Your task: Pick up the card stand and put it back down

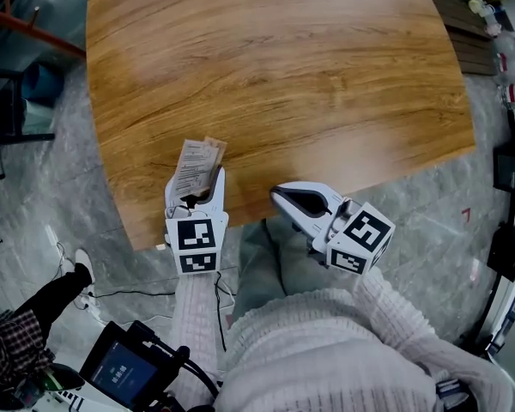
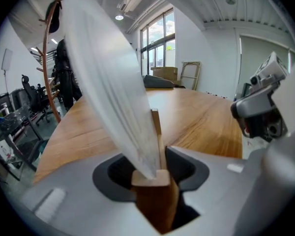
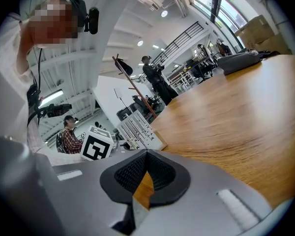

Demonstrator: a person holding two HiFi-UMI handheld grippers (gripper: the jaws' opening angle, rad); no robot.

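Wood-block card stand (image 2: 157, 200) clamped between left gripper (image 2: 155, 163) jaws at table (image 1: 283, 75) near edge, white printed card (image 2: 113, 82) slotted upright; right gripper (image 3: 146, 154) jaws together, empty, just off same table edge.

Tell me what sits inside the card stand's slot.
A white printed card stands tilted in the wooden card stand. Its lower edge is hidden inside the slot.
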